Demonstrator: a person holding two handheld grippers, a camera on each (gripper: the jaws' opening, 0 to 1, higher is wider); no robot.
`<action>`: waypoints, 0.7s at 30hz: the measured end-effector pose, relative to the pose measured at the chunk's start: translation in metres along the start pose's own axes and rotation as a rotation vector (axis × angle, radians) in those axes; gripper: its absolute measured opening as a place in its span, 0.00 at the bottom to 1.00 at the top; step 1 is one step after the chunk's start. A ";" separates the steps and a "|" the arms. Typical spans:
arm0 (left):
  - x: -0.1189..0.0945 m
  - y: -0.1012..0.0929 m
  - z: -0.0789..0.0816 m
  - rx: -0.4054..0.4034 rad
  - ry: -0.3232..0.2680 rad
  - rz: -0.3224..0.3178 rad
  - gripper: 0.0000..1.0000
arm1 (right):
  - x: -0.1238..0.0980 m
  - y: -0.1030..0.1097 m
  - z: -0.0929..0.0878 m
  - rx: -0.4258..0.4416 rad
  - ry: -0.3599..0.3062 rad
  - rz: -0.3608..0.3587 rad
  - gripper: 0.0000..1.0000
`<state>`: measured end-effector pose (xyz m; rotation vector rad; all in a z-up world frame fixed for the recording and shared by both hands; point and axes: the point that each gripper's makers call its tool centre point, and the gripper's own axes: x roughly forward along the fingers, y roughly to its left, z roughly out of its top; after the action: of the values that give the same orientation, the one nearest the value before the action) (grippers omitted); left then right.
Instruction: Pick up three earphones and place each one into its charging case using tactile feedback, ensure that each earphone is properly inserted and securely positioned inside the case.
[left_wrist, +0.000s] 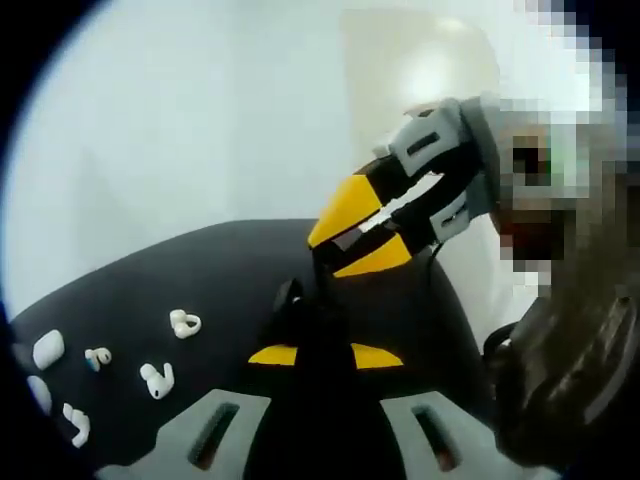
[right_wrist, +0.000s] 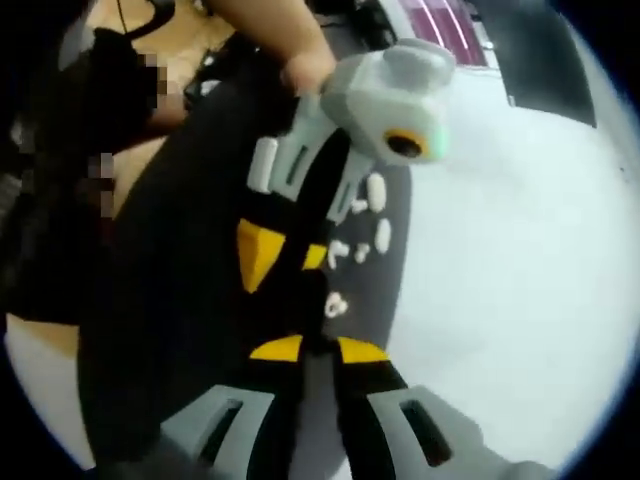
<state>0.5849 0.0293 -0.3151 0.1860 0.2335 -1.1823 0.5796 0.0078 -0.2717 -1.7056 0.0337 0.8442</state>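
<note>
Several white earphones lie loose on a black mat (left_wrist: 230, 270): one (left_wrist: 185, 323) nearest the middle, others (left_wrist: 97, 357) (left_wrist: 157, 380) (left_wrist: 77, 425) toward the left. Two white charging cases (left_wrist: 48, 348) (left_wrist: 38, 392) sit at the mat's left edge. My left gripper (left_wrist: 325, 355) is shut, with nothing seen between its yellow-tipped jaws, and hovers right of the earphones. My right gripper (left_wrist: 335, 240) comes in from the right, just above it. In the right gripper view the earphones (right_wrist: 335, 305) (right_wrist: 340, 250) and cases (right_wrist: 375, 190) (right_wrist: 382, 235) lie beyond my shut right gripper (right_wrist: 320, 350), and the left gripper (right_wrist: 290, 258) crosses in front.
The mat (right_wrist: 180, 300) lies on a white table (right_wrist: 500, 300). A person's hand (right_wrist: 300, 60) holds the left gripper. A dark-clothed body (left_wrist: 570, 370) fills the right side of the left gripper view. Dark objects (right_wrist: 540, 50) lie at the table's far end.
</note>
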 end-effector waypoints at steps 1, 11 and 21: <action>0.001 -0.001 0.000 -0.003 0.000 -0.001 0.14 | 0.000 0.000 0.000 -0.011 0.007 -0.002 0.13; 0.004 0.007 0.001 -0.011 -0.001 -0.004 0.14 | 0.007 0.005 0.001 -0.078 0.049 0.008 0.13; 0.006 0.017 0.000 -0.008 -0.001 -0.004 0.14 | 0.006 0.007 0.009 -0.093 0.045 0.019 0.13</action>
<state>0.6029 0.0306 -0.3167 0.1782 0.2374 -1.1855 0.5763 0.0153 -0.2809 -1.8143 0.0422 0.8327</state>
